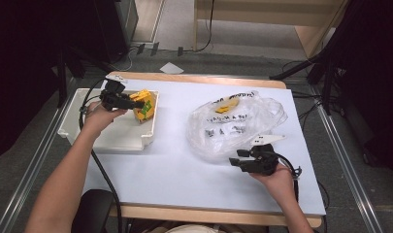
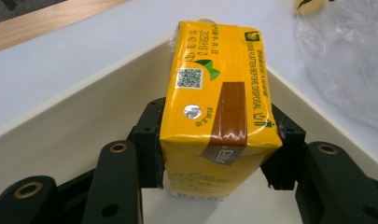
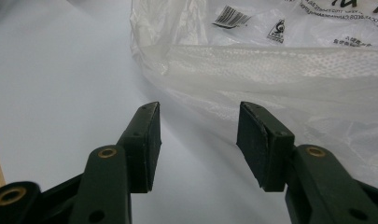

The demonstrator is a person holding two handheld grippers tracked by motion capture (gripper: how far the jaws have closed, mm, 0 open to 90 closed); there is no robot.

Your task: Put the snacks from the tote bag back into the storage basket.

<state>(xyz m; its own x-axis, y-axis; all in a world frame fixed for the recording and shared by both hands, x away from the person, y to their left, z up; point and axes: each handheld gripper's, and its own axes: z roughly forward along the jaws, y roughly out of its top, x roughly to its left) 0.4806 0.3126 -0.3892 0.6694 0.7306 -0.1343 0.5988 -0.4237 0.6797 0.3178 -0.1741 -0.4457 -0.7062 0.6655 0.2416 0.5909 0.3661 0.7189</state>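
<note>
Step in hand, as I judge it: moving a carton (image 2: 217, 100) out of the bag (image 1: 233, 124) and into the bin (image 1: 114, 141). Left tongs (image 1: 138, 105) are clamped on the carton — a yellow drink box with a brown band and a QR mark — gripped across its sides in the left gripper view. The carton hangs over the far right corner of the bin, just above or at its floor; I cannot tell whether it touches.

Right tongs (image 3: 198, 140) stand wide and empty, low over the table (image 1: 170, 165), near the bag's near edge, not touching the plastic. The bag is clear, crumpled, printed with black text; something yellow shows at its far end.

Next move, likely: lower the carton until it rests in the bin, then part the left tongs and lift straight out so the box does not tip. The right tongs would then need a grip on the loose plastic, which may slide.

Surface: white sheet over a wood-edged table, bin at the left side. Room: grey floor, dark stands and cables either side, pale wooden furniture beyond.
</note>
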